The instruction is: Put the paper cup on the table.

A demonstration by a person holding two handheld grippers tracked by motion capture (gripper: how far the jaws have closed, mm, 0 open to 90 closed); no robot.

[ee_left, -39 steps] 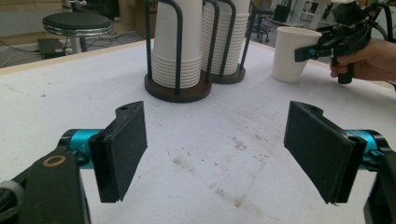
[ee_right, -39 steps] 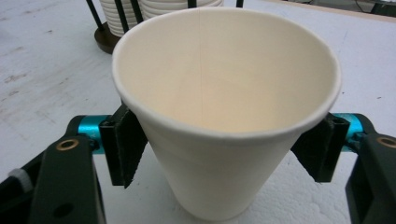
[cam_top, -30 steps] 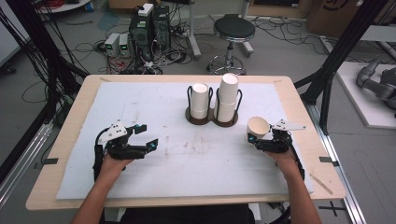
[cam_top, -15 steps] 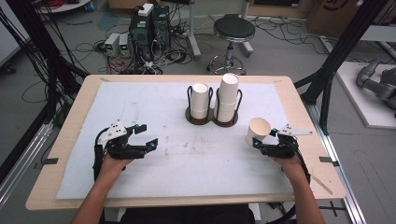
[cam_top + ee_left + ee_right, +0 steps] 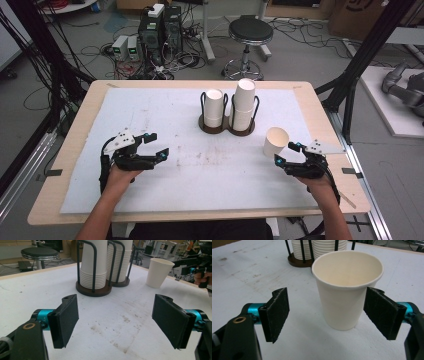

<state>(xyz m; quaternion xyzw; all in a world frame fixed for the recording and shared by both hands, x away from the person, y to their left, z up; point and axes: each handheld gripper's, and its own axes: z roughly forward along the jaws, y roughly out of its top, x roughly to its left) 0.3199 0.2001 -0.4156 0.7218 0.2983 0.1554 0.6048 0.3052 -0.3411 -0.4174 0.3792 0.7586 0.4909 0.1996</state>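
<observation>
Single paper cup (image 5: 276, 142) stands upright, mouth up, empty, right of and nearer the person than the cup rack (image 5: 229, 125). Right gripper (image 5: 289, 154) just behind it, jaws apart, cup ahead between them, untouched. Left gripper (image 5: 156, 147) well apart, jaws apart, empty. Rack holds two nested cup stacks (image 5: 243, 104).

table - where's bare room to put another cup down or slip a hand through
Widest free patch: the white mat between the left claw and the cup rack, running forward to the near edge. The middle, between both claws, is bare too. Crowded: the right side, where the loose paper cup stands just ahead of the open right claw.
</observation>
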